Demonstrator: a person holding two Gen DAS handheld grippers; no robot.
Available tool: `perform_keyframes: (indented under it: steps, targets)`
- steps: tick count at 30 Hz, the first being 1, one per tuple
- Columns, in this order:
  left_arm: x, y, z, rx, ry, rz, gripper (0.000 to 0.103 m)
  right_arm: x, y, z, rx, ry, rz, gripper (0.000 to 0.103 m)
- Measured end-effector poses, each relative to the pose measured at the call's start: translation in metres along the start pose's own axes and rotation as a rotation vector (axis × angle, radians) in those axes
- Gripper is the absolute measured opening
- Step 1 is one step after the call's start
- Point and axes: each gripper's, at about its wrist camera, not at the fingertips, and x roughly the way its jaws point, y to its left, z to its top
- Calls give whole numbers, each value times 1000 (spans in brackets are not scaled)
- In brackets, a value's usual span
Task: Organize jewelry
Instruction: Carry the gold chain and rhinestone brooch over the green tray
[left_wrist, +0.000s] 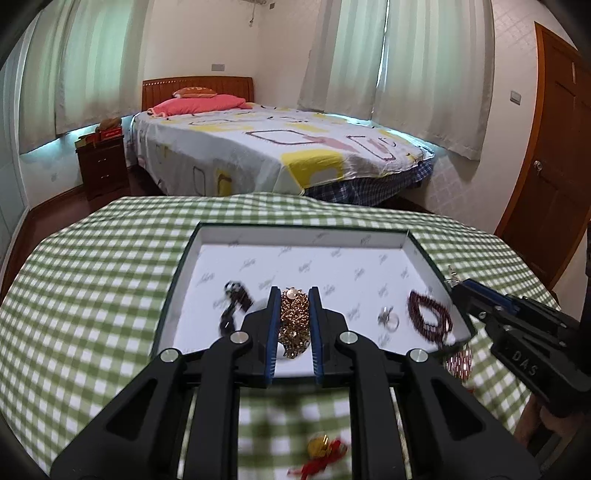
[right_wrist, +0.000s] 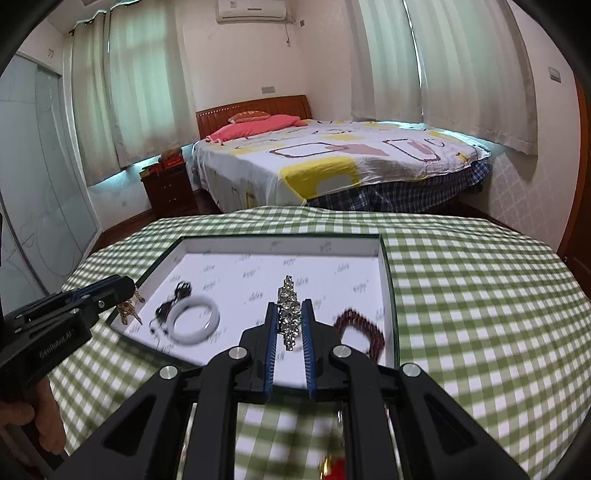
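Observation:
A shallow white-lined box (left_wrist: 295, 236) (right_wrist: 280, 245) sits on the green checked tablecloth. My left gripper (left_wrist: 293, 295) is shut on a gold bead necklace (left_wrist: 293, 321) and holds it over the box's near left part; it shows in the right wrist view (right_wrist: 127, 286) with gold pieces (right_wrist: 127, 308) hanging from it. My right gripper (right_wrist: 290, 308) is shut on a silver rhinestone piece (right_wrist: 288, 314) above the box; it shows in the left wrist view (left_wrist: 456, 284). In the box lie a white bangle (right_wrist: 195, 319), a black piece (right_wrist: 171, 299), a dark red bead bracelet (right_wrist: 360, 330) and a silver ring (left_wrist: 388, 319).
A red and gold ornament (left_wrist: 323, 456) lies on the cloth (right_wrist: 480, 314) near my left gripper's base. A pink sparkly piece (left_wrist: 460, 362) lies just outside the box's right near corner. A bed (left_wrist: 277, 147) stands beyond the table.

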Motion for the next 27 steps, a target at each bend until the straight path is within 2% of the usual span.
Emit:
perform_keyframes:
  steps: [8, 15, 22, 27]
  targets:
    - [52, -10, 22, 22, 21, 17, 15, 41, -8, 12, -2, 18, -23, 14]
    - [105, -13, 21, 14, 131, 33, 15, 72, -16, 10, 19, 81, -41, 14]
    - [135, -18, 15, 25, 238, 43, 15, 88, -17, 9, 31, 149, -51, 14]
    - [146, -19, 14, 27, 283, 51, 15, 93, -20, 9, 37, 173, -61, 14]
